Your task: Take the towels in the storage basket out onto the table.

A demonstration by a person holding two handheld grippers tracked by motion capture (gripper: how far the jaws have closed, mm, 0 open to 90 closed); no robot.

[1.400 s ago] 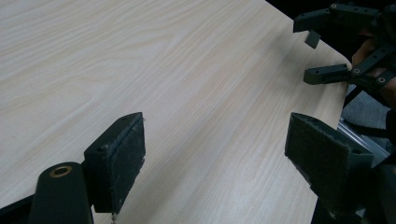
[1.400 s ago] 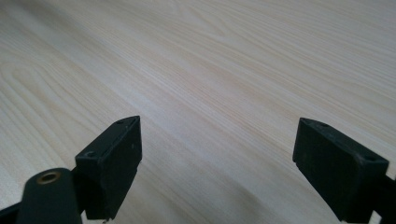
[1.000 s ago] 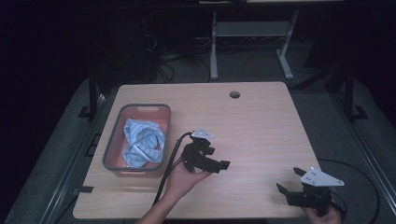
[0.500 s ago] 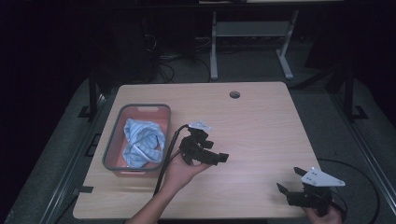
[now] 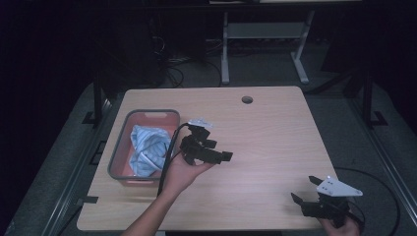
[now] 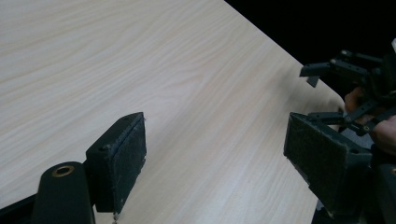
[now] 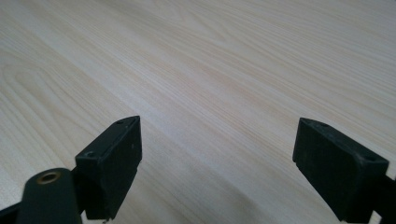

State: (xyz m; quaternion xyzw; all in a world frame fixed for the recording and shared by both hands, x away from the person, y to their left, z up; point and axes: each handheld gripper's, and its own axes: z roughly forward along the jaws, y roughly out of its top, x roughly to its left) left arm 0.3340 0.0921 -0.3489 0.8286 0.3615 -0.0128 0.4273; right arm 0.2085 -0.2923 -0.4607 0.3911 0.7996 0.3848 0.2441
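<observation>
Both claws stand wide apart and hold nothing. Seen from above, the left claw [image 5: 216, 153] hangs over the counter [image 5: 275, 132] just right of the grey basket [image 5: 121, 147], its tips turned away from it toward the bare wood. A blue striped cloth [image 5: 145, 152] lies crumpled inside that basket, untouched. Well apart, the right claw [image 5: 307, 194] sits low near the counter's front right corner, also empty, over plain wood.
</observation>
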